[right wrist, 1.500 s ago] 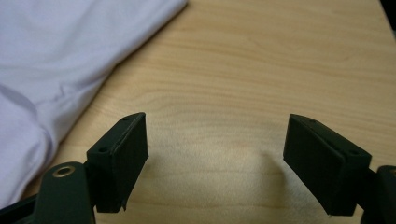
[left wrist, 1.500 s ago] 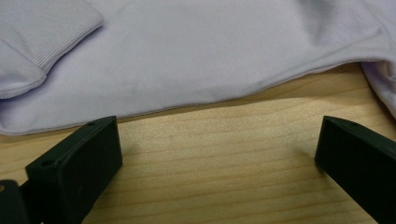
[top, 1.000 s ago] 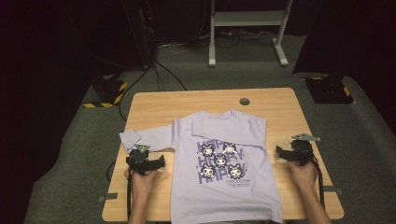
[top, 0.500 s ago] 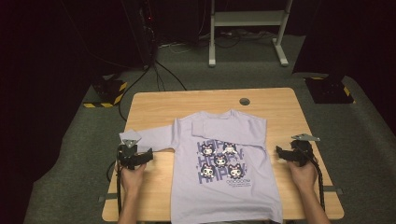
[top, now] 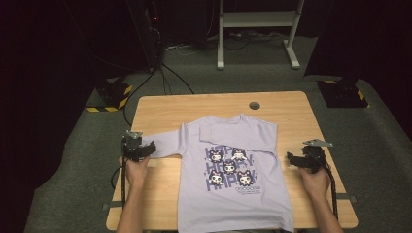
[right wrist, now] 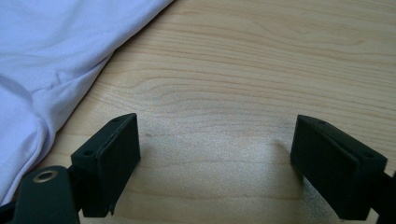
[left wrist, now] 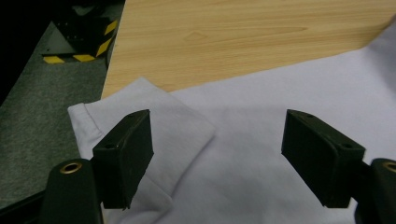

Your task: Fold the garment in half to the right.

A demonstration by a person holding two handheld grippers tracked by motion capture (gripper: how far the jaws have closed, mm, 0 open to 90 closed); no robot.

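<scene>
A lilac long-sleeved shirt (top: 233, 165) with a dark cartoon print lies flat on the wooden table (top: 296, 114). One sleeve is folded across its chest. The other sleeve (top: 163, 144) stretches toward the table's left edge. My left gripper (top: 148, 148) stands open at that sleeve's end. In the left gripper view its jaws straddle the sleeve (left wrist: 224, 126), whose cuff (left wrist: 86, 119) is partly folded over, and the left gripper (left wrist: 217, 158) holds nothing. My right gripper (top: 290, 159) stands open just right of the shirt's side. In the right gripper view the right gripper (right wrist: 217, 163) is over bare wood, with the shirt (right wrist: 46, 56) off to its left.
A round cable hole (top: 254, 105) sits near the table's far edge. Beyond the table stand a white frame (top: 255, 19) and dark equipment with cables. A black-and-yellow striped block (top: 114, 94) lies on the floor at left, a black one (top: 342, 92) at right.
My left gripper has moved left and slightly away from me, from beside the shirt's body out to the sleeve's end. The right gripper has stayed put.
</scene>
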